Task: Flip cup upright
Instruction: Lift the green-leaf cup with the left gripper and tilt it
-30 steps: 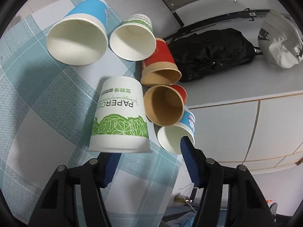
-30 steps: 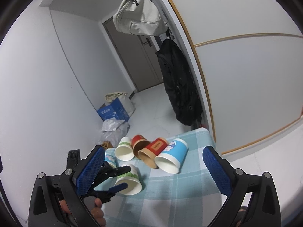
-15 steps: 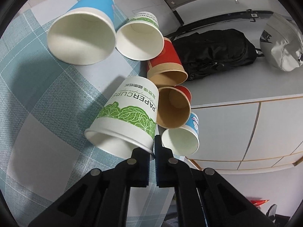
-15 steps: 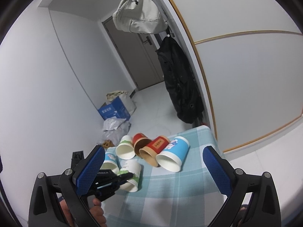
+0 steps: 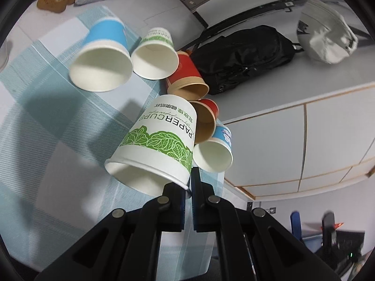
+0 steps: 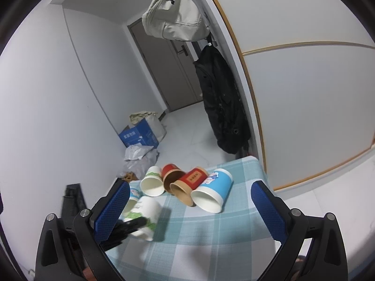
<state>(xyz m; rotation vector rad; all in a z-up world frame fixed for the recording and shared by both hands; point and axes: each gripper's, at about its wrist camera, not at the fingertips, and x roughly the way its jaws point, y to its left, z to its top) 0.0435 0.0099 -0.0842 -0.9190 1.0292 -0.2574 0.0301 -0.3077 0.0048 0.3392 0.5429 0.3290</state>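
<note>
My left gripper (image 5: 189, 182) is shut on the rim of a white paper cup with green leaves (image 5: 161, 138). The cup hangs tilted above the checked tablecloth (image 5: 46, 117), base pointing away, mouth toward the camera. In the right wrist view the same cup (image 6: 145, 213) shows at lower left with the left gripper's black fingers (image 6: 131, 224) on its rim. My right gripper (image 6: 189, 208) is open and empty, held above the table's near side.
Several cups lie on their sides on the cloth: a blue one (image 5: 103, 63), a white-green one (image 5: 155, 58), two red-brown ones (image 5: 187, 79), a blue cartoon one (image 5: 214, 152). A black bag (image 5: 243, 56) hangs beyond the table edge.
The left gripper closed on the leaf cup's rim, lifted it off the cloth and tipped it. The right gripper stayed open and shifted little.
</note>
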